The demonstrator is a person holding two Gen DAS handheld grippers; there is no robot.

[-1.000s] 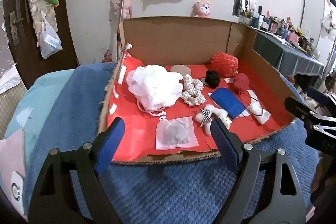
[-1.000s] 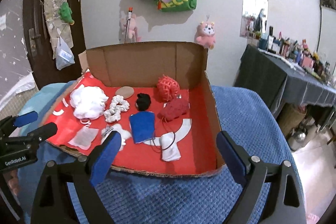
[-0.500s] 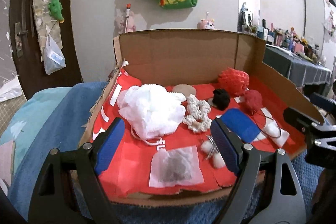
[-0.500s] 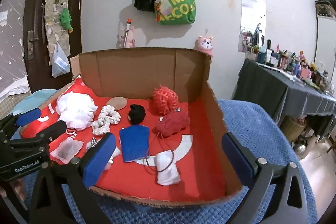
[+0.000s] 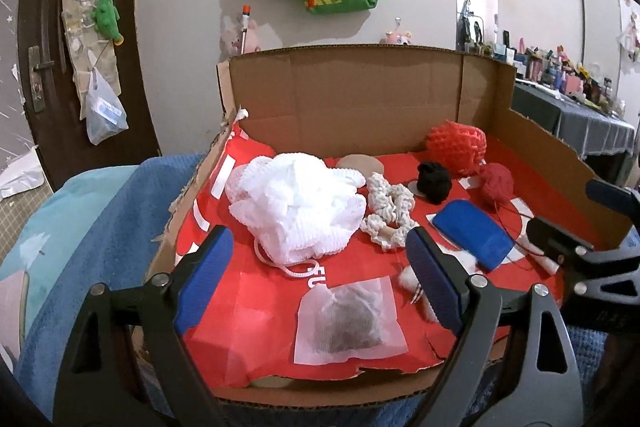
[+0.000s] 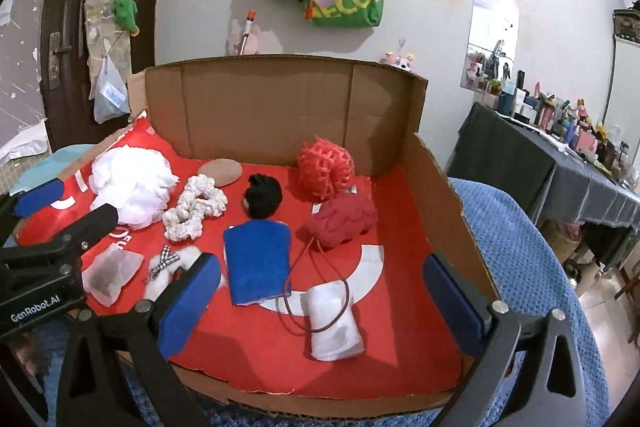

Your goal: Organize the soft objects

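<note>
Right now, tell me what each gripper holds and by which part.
Nothing. The left gripper, jaws opening, and the right gripper, open, are both empty above the cardboard box.

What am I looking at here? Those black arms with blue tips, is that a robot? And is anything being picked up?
No robot: a person holds a hand tool with two fingers in each hand, and a camera on each looks along its fingers. One picture is from the left gripper, whose jaws are opening, the other from the right gripper; both hold nothing. Ahead lies a cardboard box lined in red, holding soft things: a white mesh puff, a blue pouch, a red mesh puff, a black scrunchie and a sachet.
</note>
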